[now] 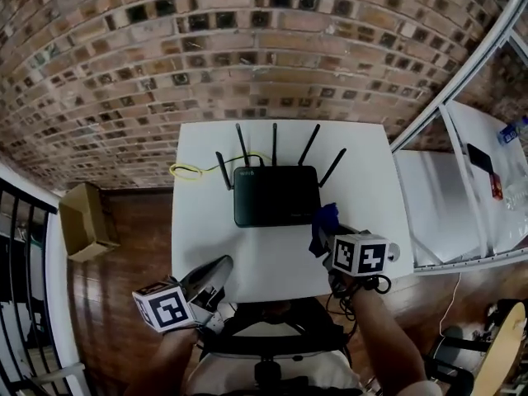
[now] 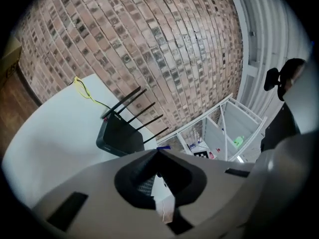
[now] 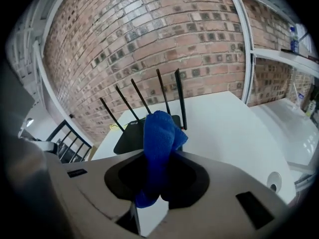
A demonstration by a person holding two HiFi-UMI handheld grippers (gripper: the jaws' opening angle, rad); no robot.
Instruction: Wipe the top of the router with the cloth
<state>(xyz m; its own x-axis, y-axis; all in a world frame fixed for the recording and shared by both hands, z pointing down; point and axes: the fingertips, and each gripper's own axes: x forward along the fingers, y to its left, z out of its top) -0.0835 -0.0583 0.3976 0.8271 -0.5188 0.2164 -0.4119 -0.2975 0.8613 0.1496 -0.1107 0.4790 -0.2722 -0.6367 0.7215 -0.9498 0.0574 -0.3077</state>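
A black router [image 1: 275, 195] with several upright antennas lies flat at the middle of the white table [image 1: 363, 151]. In the right gripper view the router [image 3: 130, 133] sits just beyond a bunched blue cloth [image 3: 159, 133]. My right gripper [image 1: 330, 236] is shut on that cloth [image 1: 324, 223] and hovers by the router's front right corner. My left gripper [image 1: 216, 272] is at the table's front left edge, jaws together with nothing between them. In the left gripper view its jaws [image 2: 158, 152] point toward the router [image 2: 118, 136], well short of it.
A yellow cable [image 1: 188, 170] loops off the router's back left onto the table. A cardboard box [image 1: 82, 221] stands on the wooden floor at the left. A white shelf unit [image 1: 462, 196] with small items stands at the right. A brick wall [image 1: 247, 48] runs behind the table.
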